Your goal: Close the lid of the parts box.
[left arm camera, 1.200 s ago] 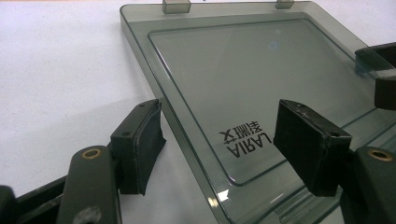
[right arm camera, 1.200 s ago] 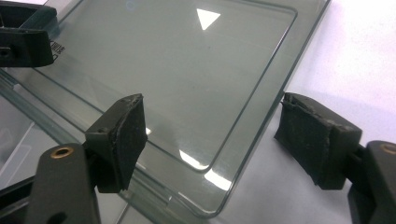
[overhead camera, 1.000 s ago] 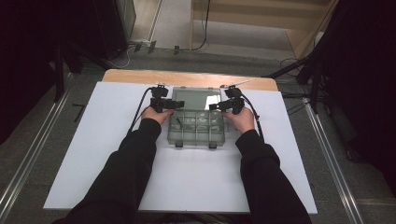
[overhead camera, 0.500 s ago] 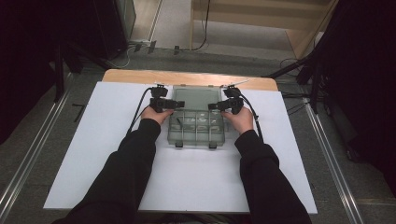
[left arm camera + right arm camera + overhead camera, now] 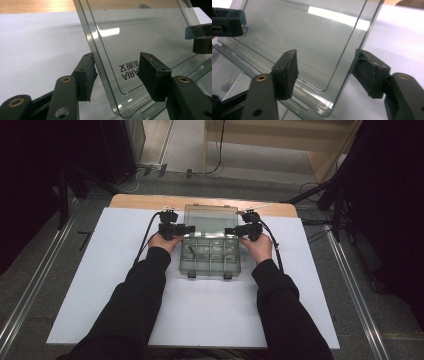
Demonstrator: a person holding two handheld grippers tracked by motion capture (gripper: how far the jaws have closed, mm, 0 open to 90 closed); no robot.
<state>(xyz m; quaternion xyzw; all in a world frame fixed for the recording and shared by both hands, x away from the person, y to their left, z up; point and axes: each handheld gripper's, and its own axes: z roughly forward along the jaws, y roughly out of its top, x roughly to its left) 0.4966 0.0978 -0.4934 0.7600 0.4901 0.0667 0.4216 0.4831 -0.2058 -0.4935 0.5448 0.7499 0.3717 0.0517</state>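
Observation:
A clear plastic compartment box (image 5: 210, 257) lies on the white sheet with its lid (image 5: 210, 217) swung up and leaning back. My left gripper (image 5: 189, 228) straddles the lid's left edge (image 5: 100, 62). Its jaws have just been closing, and the left gripper (image 5: 117, 67) has one pad (image 5: 86, 73) close behind the lid and the other still off its inner face. My right gripper (image 5: 229, 231) straddles the lid's right edge (image 5: 352, 55) in the same way. The right gripper (image 5: 327, 67) has also been closing, with gaps on both sides of the lid.
The white sheet (image 5: 100, 285) covers most of the table, with a strip of wood (image 5: 150, 200) at the far edge. Two latches (image 5: 192, 275) stick out from the box's near side. Cables trail from both grippers. Metal rails (image 5: 30, 295) run along the floor beside the table.

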